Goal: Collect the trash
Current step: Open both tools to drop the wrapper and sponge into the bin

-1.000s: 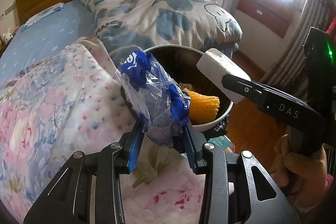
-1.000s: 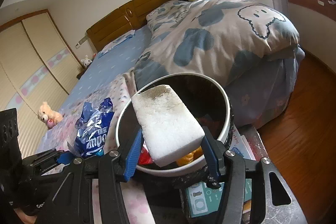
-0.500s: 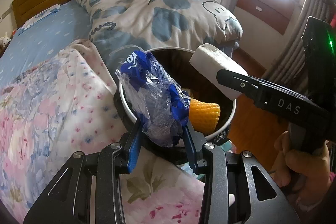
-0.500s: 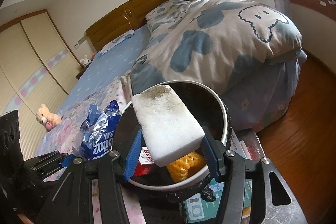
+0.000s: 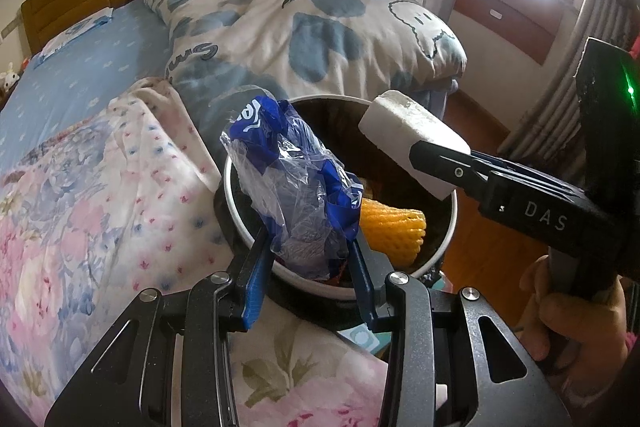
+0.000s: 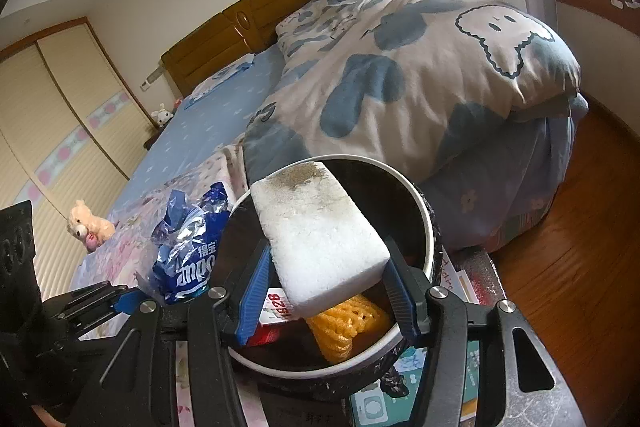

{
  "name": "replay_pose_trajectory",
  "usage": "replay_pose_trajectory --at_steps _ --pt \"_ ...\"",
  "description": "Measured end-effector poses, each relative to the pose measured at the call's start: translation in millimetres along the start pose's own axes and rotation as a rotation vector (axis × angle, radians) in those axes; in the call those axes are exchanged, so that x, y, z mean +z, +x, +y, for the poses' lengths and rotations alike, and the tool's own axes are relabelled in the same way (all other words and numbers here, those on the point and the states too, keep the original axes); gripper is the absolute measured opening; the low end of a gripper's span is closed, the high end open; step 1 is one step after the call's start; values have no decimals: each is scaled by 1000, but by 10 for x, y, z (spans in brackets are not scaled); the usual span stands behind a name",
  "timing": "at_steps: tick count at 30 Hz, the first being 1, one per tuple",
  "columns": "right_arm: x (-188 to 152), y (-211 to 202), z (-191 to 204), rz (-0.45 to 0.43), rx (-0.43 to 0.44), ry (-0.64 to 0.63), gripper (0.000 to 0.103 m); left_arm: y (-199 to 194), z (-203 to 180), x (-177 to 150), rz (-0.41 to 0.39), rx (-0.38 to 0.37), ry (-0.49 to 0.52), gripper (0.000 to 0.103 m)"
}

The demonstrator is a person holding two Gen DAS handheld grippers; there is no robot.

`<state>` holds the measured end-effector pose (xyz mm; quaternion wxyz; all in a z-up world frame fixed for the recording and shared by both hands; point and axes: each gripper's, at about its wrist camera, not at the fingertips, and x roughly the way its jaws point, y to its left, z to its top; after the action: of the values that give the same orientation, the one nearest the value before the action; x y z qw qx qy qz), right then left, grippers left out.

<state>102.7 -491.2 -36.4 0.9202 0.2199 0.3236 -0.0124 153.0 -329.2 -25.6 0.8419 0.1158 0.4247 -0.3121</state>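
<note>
My left gripper (image 5: 308,259) is shut on a crumpled blue and clear plastic wrapper (image 5: 292,183), held over the near rim of a round trash bin (image 5: 230,187) with a white rim and black liner. My right gripper (image 6: 328,279) is shut on a white foam block (image 6: 320,239), held above the bin's opening (image 6: 430,227). In the left wrist view the foam block (image 5: 408,139) hangs over the bin's right side. Inside the bin lie an orange foam net (image 5: 392,227) and a red and white carton (image 6: 276,311). The wrapper (image 6: 188,251) sits at the bin's left edge in the right wrist view.
The bin stands against a bed with a floral blanket (image 5: 80,207) and a blue and white duvet (image 5: 320,27). A person's hand (image 5: 580,307) grips the right tool. Papers and a teal box (image 6: 376,403) lie under the bin. Wooden floor (image 6: 580,247) lies to the right.
Both grippers have moved forward over the bin, the wrapper and the foam block still held. More of the bin's inside shows, with the orange net and the red carton.
</note>
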Motion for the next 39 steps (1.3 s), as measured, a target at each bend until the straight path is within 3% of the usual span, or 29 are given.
replay_pose_trajectory --at_steps 39 --pt "125 185 -101 58 16 33 58 172 18 135 25 -35 -14 37"
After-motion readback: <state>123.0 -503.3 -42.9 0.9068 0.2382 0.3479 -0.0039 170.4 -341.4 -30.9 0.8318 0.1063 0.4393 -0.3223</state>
